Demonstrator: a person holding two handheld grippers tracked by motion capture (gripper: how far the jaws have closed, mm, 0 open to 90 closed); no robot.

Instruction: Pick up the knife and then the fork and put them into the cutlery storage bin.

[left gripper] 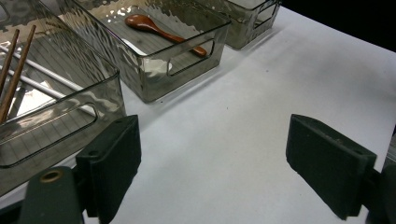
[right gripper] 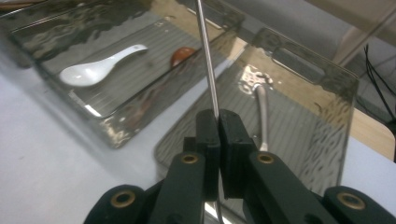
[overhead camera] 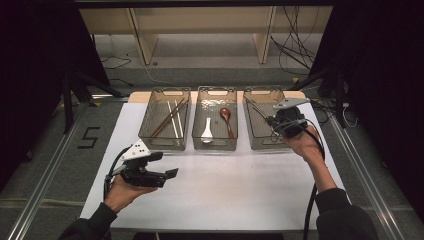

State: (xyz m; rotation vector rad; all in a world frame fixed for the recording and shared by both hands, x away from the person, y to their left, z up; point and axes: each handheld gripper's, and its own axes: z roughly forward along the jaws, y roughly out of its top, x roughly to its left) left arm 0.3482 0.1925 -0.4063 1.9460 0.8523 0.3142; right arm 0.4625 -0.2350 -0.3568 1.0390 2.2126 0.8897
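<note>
High view: 3 clear bins stand in a row at the far side of the white tabletop (overhead camera: pixel 225 190). The right gripper (overhead camera: pixel 274 121) hangs over the right bin (overhead camera: pixel 250 140), its jaws pressed together on a thin metal utensil handle (right gripper: pixel 208 70) that rises straight up from between the pads in the right gripper view; what kind of utensil it is cannot be told. Another metal utensil (right gripper: pixel 262 112) lies on that bin's floor below.

The left gripper (overhead camera: pixel 167 165) is held low over bare tabletop in front of the left bin (overhead camera: pixel 150 135), jaws spread wide with nothing between them. The left bin holds chopsticks (overhead camera: pixel 169 119). The middle bin (overhead camera: pixel 197 135) holds a white spoon (overhead camera: pixel 207 131) and a brown spoon (overhead camera: pixel 226 119), lying side by side and apart.
</note>
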